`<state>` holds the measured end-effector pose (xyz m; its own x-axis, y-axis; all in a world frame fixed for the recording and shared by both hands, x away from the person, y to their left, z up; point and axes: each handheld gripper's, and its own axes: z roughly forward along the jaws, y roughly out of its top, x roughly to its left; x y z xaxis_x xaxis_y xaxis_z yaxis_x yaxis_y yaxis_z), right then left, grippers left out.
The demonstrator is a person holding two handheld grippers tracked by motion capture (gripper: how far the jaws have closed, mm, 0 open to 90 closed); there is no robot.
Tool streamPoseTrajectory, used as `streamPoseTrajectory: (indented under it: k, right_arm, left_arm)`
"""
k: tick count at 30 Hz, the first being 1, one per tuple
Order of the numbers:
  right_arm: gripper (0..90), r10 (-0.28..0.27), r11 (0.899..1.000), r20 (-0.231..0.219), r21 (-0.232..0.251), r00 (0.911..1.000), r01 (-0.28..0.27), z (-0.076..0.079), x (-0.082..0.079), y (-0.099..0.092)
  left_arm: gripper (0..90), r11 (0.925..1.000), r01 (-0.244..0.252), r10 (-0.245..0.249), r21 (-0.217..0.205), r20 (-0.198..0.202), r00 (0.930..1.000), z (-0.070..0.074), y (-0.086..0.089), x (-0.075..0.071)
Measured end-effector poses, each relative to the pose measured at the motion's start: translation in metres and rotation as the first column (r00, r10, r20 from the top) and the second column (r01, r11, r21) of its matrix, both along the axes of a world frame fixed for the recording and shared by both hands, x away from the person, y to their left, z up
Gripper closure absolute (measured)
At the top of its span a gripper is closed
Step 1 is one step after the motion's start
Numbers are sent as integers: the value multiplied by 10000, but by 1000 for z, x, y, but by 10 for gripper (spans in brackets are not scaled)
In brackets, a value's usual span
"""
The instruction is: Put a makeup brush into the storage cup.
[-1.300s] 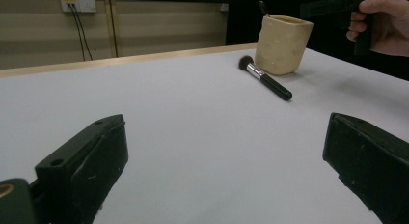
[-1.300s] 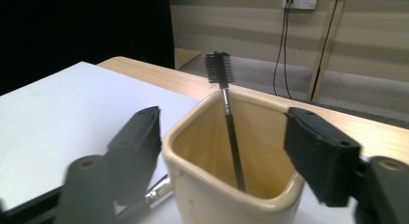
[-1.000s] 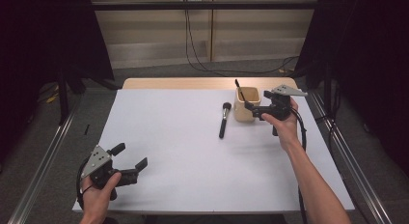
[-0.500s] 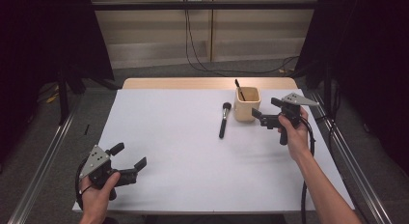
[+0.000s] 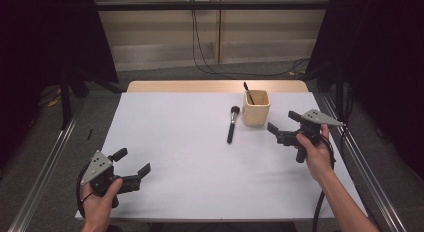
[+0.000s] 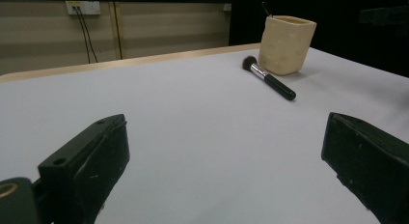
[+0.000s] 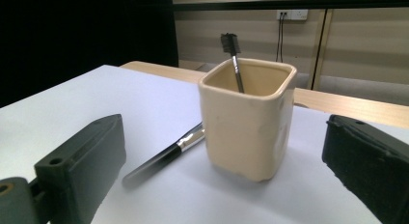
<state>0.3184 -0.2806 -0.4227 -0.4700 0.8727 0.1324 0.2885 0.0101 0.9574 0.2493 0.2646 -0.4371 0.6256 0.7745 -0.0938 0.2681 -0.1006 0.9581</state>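
Note:
A cream square cup [image 5: 256,107] [image 7: 246,122] [image 6: 286,44] stands at the table's far right, with a thin black brush [image 5: 248,93] [image 7: 233,57] upright inside it. A black makeup brush [image 5: 232,124] [image 6: 269,78] [image 7: 166,154] lies flat just left of the cup. My right gripper [image 5: 282,127] [image 7: 217,185] is open, a short way right of the cup and aimed at it, with nothing between its jaws. Near the front left corner my left gripper [image 5: 132,162] [image 6: 226,175] is open and empty above the white table [image 5: 180,142].
A wooden strip [image 5: 215,86] runs along the table's far edge. Metal rails [image 5: 45,162] flank both sides of the table, and black cables [image 5: 200,47] hang down the back wall. Dark curtains stand at left and right.
My right gripper has drawn back from the cup, moving right and toward the person. The left gripper, the cup and both brushes have stayed put.

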Motion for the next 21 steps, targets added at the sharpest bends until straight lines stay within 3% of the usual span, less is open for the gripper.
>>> streamPoseTrajectory:
  k: [3, 10, 21]
  right_arm:
    - [9, 38, 9998, 63, 176, 10000, -40, -2, -11, -1]
    - [9, 107, 9999, -52, -6, 9999, -107, -9, -32, -4]
    - [5, -285, 9996, -219, -64, 9994, 283, -15, -67, -23]
  left_arm:
    - [30, 10000, -40, 40, 37, 39, 10000, 1, 2, 0]
    - [29, 10000, 79, -79, 18, -47, 10000, 1, 2, -2]
    - [29, 9999, -30, 30, 125, -25, 10000, 1, 1, -5]
